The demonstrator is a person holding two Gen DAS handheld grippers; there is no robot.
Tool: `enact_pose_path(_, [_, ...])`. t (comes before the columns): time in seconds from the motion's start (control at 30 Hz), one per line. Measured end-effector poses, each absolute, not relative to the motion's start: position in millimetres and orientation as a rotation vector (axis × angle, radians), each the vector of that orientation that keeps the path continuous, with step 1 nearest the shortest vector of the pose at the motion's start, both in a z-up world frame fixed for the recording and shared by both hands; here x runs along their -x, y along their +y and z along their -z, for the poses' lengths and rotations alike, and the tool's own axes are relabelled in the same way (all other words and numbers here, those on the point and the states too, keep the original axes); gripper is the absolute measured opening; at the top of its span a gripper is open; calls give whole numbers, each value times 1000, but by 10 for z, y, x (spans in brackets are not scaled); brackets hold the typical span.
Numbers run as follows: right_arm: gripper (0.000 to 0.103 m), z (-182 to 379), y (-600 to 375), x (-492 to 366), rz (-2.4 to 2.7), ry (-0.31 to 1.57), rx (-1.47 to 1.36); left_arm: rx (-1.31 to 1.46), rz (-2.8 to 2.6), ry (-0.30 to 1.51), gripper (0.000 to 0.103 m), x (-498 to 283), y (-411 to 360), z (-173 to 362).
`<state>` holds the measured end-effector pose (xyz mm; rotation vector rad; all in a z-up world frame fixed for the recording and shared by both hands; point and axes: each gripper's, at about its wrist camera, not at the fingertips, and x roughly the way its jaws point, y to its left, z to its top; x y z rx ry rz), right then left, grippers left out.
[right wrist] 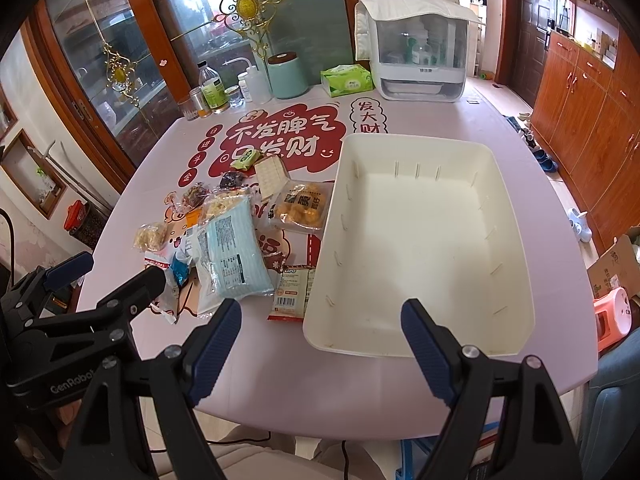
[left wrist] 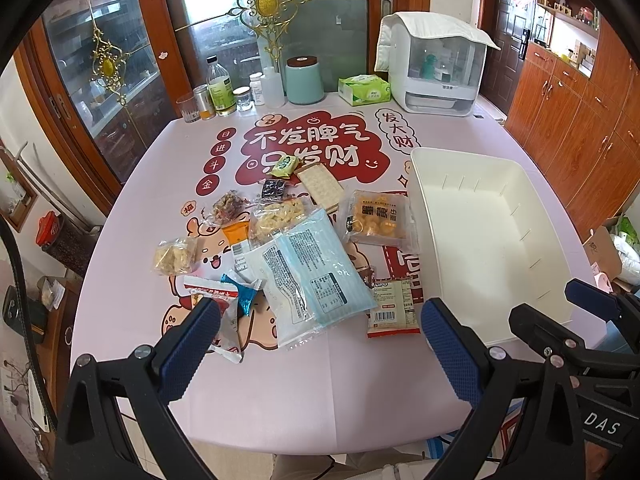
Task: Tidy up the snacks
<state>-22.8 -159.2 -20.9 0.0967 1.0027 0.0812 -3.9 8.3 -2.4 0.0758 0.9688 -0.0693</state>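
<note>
A heap of wrapped snacks lies at the middle-left of the pink table. It includes a light blue packet [left wrist: 316,268] [right wrist: 234,256], a LIPO packet [left wrist: 394,308] [right wrist: 292,292], a yellow pastry pack [left wrist: 376,216] [right wrist: 302,206], a cracker pack [left wrist: 322,184], a puffed-rice piece [left wrist: 175,258] and a red-and-white packet [left wrist: 218,316]. An empty white bin [left wrist: 492,240] [right wrist: 420,240] stands to their right. My left gripper [left wrist: 320,336] [right wrist: 104,276] hovers open near the front of the heap, holding nothing. The right gripper [right wrist: 322,340] [left wrist: 560,312] hangs open over the bin's near rim, also with nothing in it.
Along the table's far edge stand bottles and jars [left wrist: 220,88], a teal canister [left wrist: 305,80], a green tissue pack [left wrist: 364,89] and a white covered box [left wrist: 436,68]. Wooden cabinets [left wrist: 568,120] line the right wall. A cardboard box [right wrist: 616,264] sits on the floor.
</note>
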Motion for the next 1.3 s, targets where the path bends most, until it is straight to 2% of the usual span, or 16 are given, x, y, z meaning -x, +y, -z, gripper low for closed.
enact_pose_path(0.5, [83, 204, -1600, 245, -82, 999, -100, -87, 68, 962, 100, -8, 142, -107])
enact_pose_path(1.3, [83, 199, -1557, 198, -87, 1017, -103, -79, 75, 979, 100, -73, 213, 48])
